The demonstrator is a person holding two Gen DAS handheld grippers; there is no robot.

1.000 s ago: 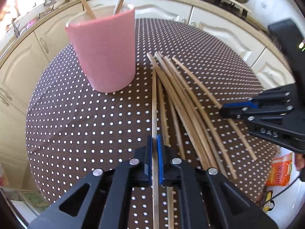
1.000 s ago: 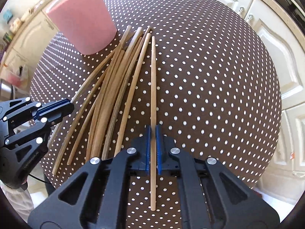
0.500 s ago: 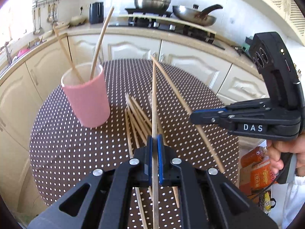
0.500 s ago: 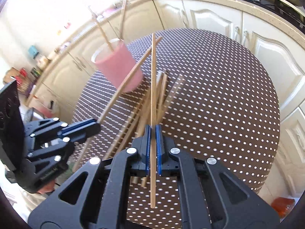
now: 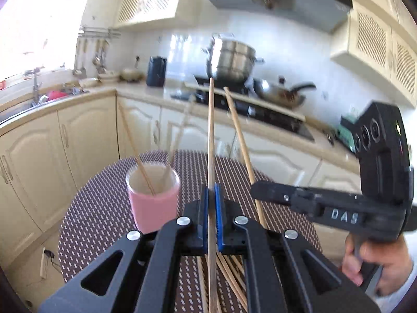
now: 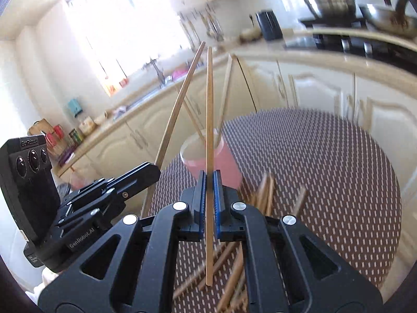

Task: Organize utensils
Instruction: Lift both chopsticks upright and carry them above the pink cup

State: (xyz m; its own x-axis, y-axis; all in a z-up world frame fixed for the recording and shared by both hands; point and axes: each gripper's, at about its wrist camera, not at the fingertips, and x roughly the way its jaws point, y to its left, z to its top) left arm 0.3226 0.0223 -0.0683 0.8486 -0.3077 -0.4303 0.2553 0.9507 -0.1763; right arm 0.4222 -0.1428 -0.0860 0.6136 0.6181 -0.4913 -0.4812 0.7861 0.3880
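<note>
Two grippers each clamp one chopstick: left gripper [image 5: 211, 195] pinches its chopstick [image 5: 211, 135], right gripper [image 6: 208, 182] its chopstick [image 6: 209, 120], both near the pink cup [image 5: 153, 203].

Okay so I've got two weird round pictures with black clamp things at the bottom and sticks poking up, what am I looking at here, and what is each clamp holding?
There is no robot here. A person holds a handheld two-finger gripper in each hand, and each gripper carries a wide-angle camera that looks along its fingers, so the pictures curve.

The left wrist picture shows the left gripper at the bottom, shut on a wooden chopstick. The right gripper reaches in from the side with the person's hand on its handle, shut on a second chopstick.

The right wrist picture is the mirror case, with the right gripper at the bottom.

On the round table with the dotted brown cloth stands a pink cup holding two chopsticks. A loose pile of chopsticks lies near the grippers. Around it is a kitchen.
</note>
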